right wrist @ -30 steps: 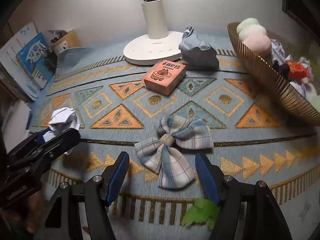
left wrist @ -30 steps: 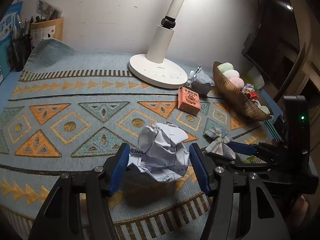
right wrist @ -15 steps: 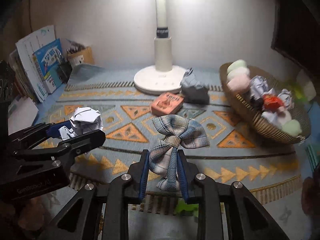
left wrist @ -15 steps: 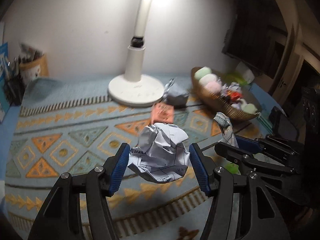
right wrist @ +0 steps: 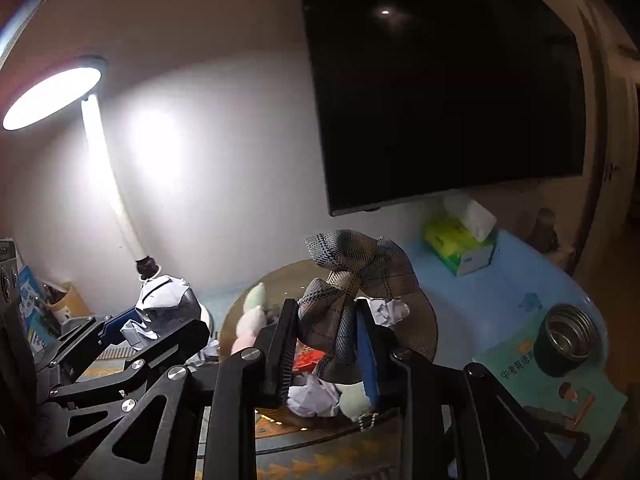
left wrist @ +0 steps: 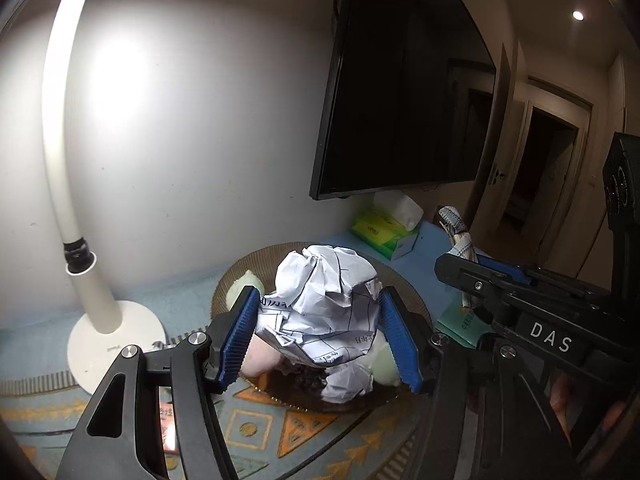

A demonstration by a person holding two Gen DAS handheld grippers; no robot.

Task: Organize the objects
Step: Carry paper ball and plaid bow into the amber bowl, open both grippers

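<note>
Up high, the left gripper [left wrist: 320, 334] squeezed a paper ball [left wrist: 326, 312] and the right gripper [right wrist: 326, 350] pinched a soft bow [right wrist: 352, 276] at its tails, both over the basket [right wrist: 424, 328]. Both looked light and squashy.

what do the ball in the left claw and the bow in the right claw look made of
The ball looks like crumpled printed paper: matte white, sharp creases, black lines and text. The bow looks like woven plaid fabric: soft folds, dull check pattern.
</note>
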